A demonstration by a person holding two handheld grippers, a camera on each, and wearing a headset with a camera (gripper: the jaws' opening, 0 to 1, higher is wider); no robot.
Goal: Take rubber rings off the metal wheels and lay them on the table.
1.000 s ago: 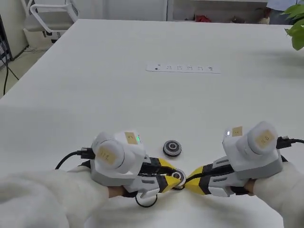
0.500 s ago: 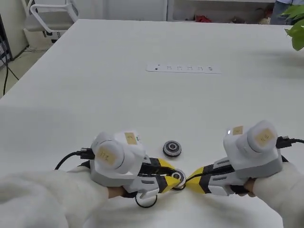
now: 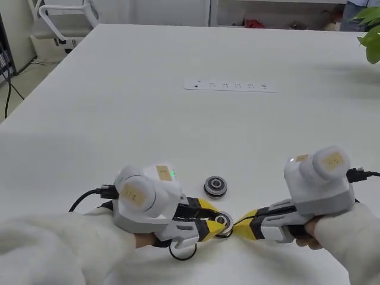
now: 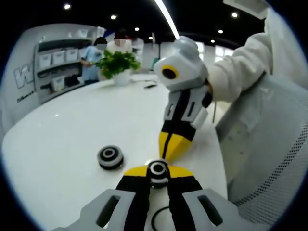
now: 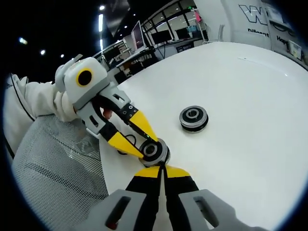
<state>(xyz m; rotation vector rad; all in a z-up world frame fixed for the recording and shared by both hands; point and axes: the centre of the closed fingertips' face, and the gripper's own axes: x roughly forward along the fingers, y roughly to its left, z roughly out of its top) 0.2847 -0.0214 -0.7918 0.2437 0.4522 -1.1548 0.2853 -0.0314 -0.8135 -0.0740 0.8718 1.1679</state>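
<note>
left gripper (image 3: 212,222) (image 4: 159,168): jaws clamped on the held wheel (image 3: 222,222) (image 4: 158,170), one yellow tip on each side of it. the wheel sits just above the white table (image 3: 178,119), near the edge closest to the person.

held wheel, seen from the right gripper view (image 5: 154,151): small disc with a bright metal hub, a dark bore at the centre and a black rubber band round the rim. it is tilted, with its face turned toward that camera.

right gripper (image 3: 238,225) (image 5: 162,169): jaws pressed together with only a thin slit between them. the yellow tips meet the rim of the held wheel from the side opposite the left gripper. cannot tell whether any rubber is pinched between them.

second wheel (image 3: 215,185) (image 4: 110,157) (image 5: 194,118): lies flat on the table just beyond the two grippers, apart from both. same build: silver centre, dark bore, black rubber ring on the rim.

loose ring (image 3: 183,252) (image 4: 160,222): thin black loop lying flat on the table under the left gripper's body, partly hidden by it.

surroundings: white power strip (image 3: 230,85) further out on the table, well apart from the work. green plant (image 3: 371,37) at the far right edge. both sleeves of the person are white.
</note>
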